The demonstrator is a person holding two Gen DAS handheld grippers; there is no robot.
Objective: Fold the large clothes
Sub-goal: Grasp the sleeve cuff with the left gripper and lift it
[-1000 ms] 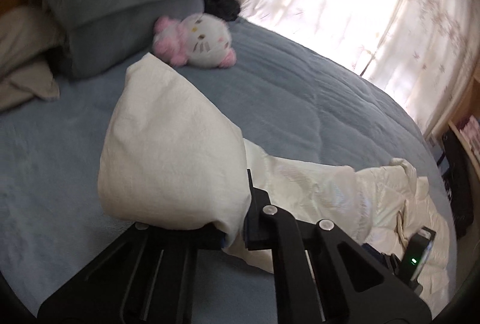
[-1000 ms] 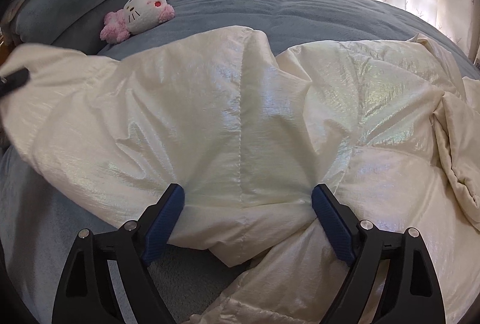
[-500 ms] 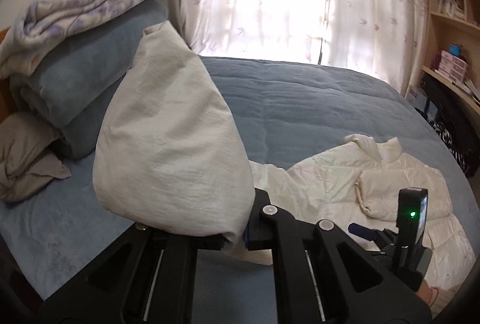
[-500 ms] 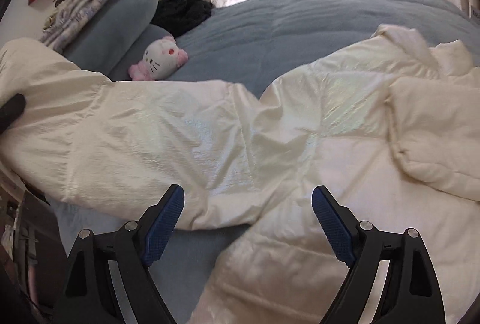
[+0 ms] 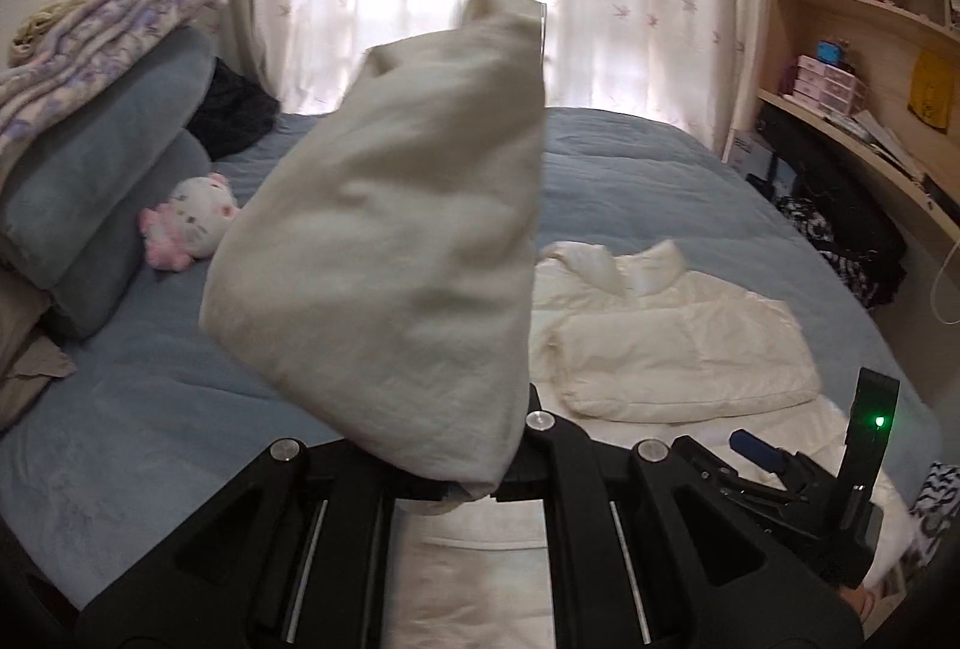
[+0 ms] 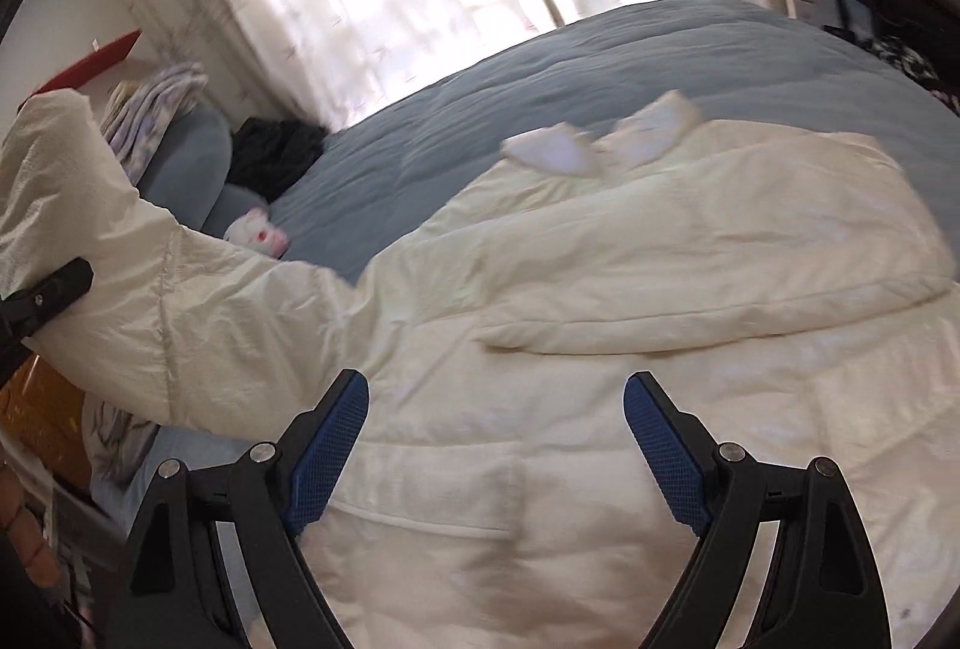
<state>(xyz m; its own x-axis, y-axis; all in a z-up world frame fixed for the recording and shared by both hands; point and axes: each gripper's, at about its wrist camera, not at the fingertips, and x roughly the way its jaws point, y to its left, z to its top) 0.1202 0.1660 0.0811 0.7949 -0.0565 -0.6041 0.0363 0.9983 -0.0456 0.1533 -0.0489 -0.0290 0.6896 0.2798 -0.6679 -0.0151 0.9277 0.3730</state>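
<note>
Cream padded jacket [image 6: 660, 289] spread on your blue bed [image 6: 480, 108].
Your left gripper [image 5: 480, 493] pinches its sleeve [image 5: 396, 253] aloft; your right gripper [image 6: 495, 445] hovers, fingers apart.

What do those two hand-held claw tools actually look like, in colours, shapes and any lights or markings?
Both are matte black angular frames with round silver screws. The right gripper has long fingers faced with textured blue pads. The left gripper shows silver slide rails. In the left view, the other tool carries a black upright module with a small green light.
</note>
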